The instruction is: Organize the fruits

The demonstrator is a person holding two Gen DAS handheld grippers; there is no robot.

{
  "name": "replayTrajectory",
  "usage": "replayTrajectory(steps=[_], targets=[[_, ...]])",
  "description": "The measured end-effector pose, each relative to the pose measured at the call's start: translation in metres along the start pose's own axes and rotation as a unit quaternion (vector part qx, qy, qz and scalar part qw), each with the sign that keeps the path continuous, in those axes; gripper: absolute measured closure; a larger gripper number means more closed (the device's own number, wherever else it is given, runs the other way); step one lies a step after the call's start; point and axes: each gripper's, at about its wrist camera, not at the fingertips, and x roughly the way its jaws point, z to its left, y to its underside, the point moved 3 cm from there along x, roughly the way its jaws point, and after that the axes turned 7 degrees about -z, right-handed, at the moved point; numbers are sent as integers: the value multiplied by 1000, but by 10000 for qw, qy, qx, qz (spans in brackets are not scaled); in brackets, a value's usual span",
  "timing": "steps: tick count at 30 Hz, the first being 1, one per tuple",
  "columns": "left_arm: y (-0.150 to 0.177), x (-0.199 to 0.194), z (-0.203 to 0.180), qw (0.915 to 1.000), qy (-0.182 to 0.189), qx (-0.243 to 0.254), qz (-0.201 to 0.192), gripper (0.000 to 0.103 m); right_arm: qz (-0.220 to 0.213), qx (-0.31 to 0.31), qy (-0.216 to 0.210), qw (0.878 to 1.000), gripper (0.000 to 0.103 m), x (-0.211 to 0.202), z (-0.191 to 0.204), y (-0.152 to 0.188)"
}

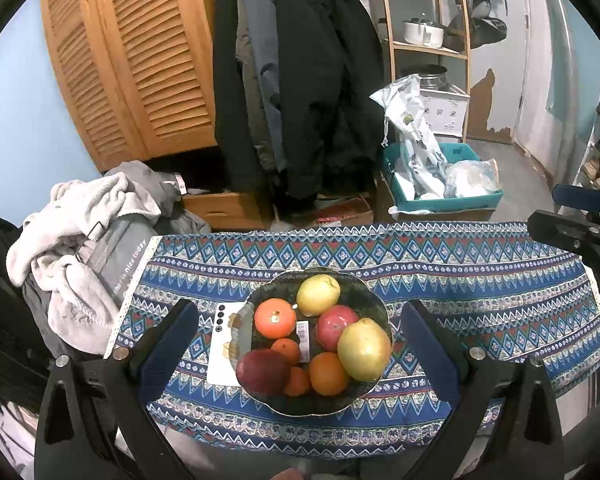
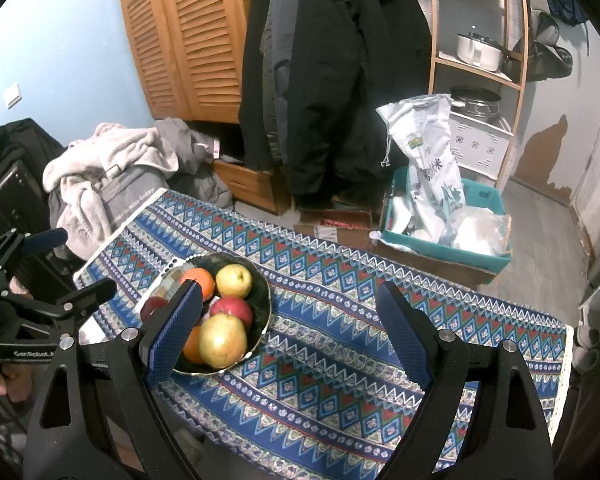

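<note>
A dark bowl [image 1: 366, 294] with a scalloped rim stands on the patterned tablecloth [image 1: 480, 280]. It holds several fruits: a small yellow pear [image 1: 318, 294], a big yellow pear [image 1: 364, 354], a red apple [image 1: 336, 326], a dark red apple [image 1: 262, 372], an orange [image 1: 328, 374] and tangerines [image 1: 275, 317]. My left gripper [image 1: 299, 306] is open, its fingers standing either side of the bowl, above it and touching nothing. My right gripper [image 2: 290, 286] is open and empty over bare cloth, to the right of the bowl [image 2: 262, 284]. Its left finger hides part of the fruit.
A white phone [image 1: 220, 344] lies partly under the bowl's left side. Piled clothes [image 1: 80, 240] sit at the table's left end. Behind the table hang dark coats [image 1: 300, 80], with a teal crate [image 1: 452, 196] of bags and a wooden shelf [image 1: 428, 48] to their right.
</note>
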Motion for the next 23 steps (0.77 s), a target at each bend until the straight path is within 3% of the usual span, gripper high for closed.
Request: replayTrajectory(steps=[23], targets=[[-1, 0, 1, 10000, 79, -49, -21, 1, 26, -8, -12, 10000, 16, 0, 1, 2]])
